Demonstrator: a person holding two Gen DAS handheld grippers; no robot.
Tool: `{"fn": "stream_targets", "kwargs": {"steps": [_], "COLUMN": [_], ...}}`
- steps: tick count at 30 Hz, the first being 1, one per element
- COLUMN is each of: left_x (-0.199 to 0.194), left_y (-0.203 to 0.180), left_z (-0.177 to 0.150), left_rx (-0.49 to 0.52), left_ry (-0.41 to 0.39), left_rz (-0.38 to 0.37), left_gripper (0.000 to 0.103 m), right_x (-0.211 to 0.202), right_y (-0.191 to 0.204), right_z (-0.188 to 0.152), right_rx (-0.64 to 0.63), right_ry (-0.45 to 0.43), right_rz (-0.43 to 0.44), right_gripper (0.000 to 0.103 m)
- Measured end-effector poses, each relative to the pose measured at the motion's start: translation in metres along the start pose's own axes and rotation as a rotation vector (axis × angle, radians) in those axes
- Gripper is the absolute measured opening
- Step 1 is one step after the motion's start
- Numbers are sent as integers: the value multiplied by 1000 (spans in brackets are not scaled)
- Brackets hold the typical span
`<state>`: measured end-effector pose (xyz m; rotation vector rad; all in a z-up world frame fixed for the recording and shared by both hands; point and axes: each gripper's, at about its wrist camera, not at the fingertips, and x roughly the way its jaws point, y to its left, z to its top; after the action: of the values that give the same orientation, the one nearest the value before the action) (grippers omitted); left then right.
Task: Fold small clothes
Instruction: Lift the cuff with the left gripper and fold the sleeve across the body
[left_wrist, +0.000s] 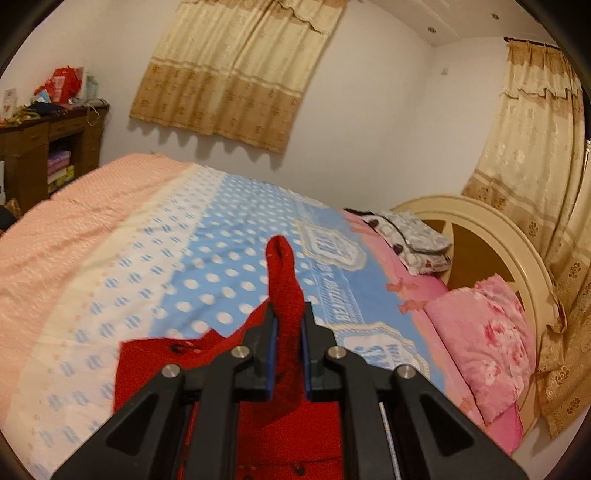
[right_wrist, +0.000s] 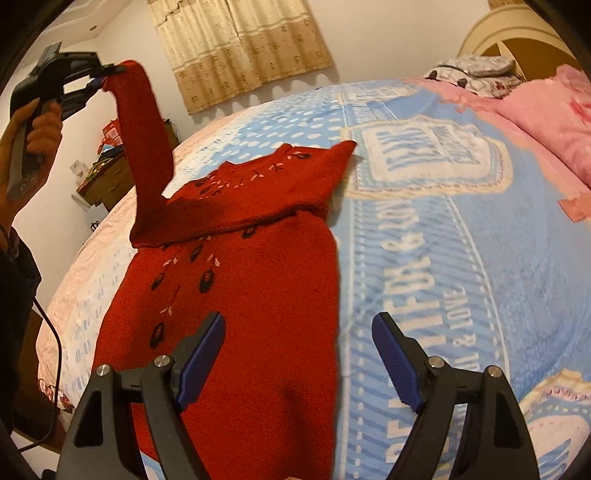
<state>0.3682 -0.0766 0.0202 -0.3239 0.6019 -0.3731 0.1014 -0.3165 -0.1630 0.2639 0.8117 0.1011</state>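
Note:
A small red knitted sweater (right_wrist: 243, 295) with dark flower embroidery lies on the blue dotted bedspread (right_wrist: 461, 229). One sleeve (right_wrist: 306, 162) is folded across the chest. My left gripper (left_wrist: 289, 314) is shut on the other sleeve's cuff (left_wrist: 282, 280) and holds it high above the bed; it also shows in the right wrist view (right_wrist: 107, 74) with the sleeve (right_wrist: 144, 147) hanging stretched from it. My right gripper (right_wrist: 297, 328) is open and empty, hovering over the sweater's lower right edge.
Pink pillows (left_wrist: 484, 343) and a patterned grey cloth (left_wrist: 410, 236) lie by the cream headboard (left_wrist: 491, 236). A dark wooden desk (left_wrist: 48, 147) with clutter stands past the bed's far side. Curtains (left_wrist: 236, 66) hang on the wall.

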Motion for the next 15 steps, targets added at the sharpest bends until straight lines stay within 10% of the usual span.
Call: {"fn": "stream_targets", "kwargs": {"steps": [15], "left_x": [98], "left_y": [-76], "left_z": [-99], "left_rx": [129], "left_ry": [168], "left_rz": [40], "left_gripper": [11], "right_x": [14], "right_y": [-16], "right_z": [-17], "right_rx": [52], "right_ry": [29], "right_rz": [6], "right_gripper": [82]}}
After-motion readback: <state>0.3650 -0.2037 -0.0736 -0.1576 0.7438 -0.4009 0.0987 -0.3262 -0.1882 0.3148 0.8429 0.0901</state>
